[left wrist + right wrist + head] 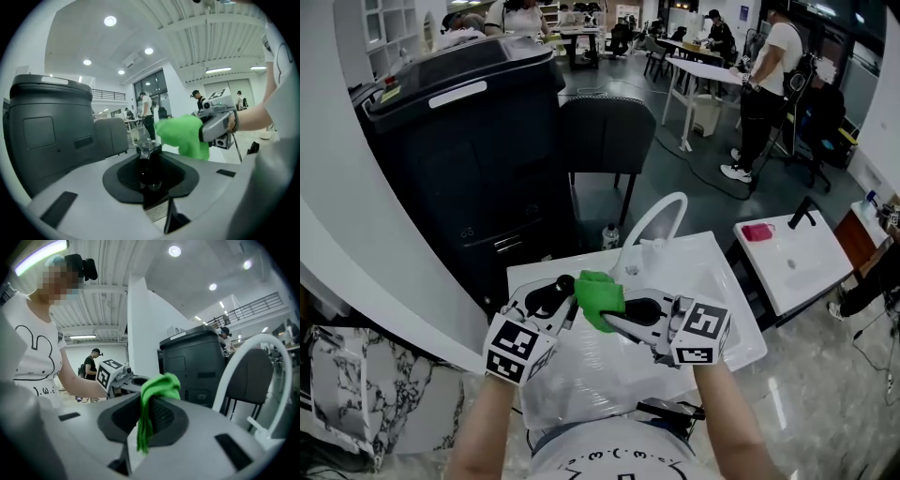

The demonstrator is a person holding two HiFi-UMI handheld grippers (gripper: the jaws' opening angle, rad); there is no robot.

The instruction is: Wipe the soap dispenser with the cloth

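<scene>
The left hand-held gripper point(561, 298) is closed narrowly on the dark soap dispenser point(150, 154). It holds the dispenser by its body, off the surface, above the front left part of the film-covered white worktop point(731, 347), with the pump head poking out past the jaws. The right hand-held gripper point(619, 321) is clamped on a bunched green cloth point(600, 298), which sits just beside the pump head; whether it actually touches, I cannot tell. The main risk seems to be sideways wiping pressure twisting the smooth dispenser out of the left grip, dropping it onto the worktop. Pushing down on the pump could also squirt soap. The cloth is pinched only by a fold, so dragging might pull it free.
</scene>
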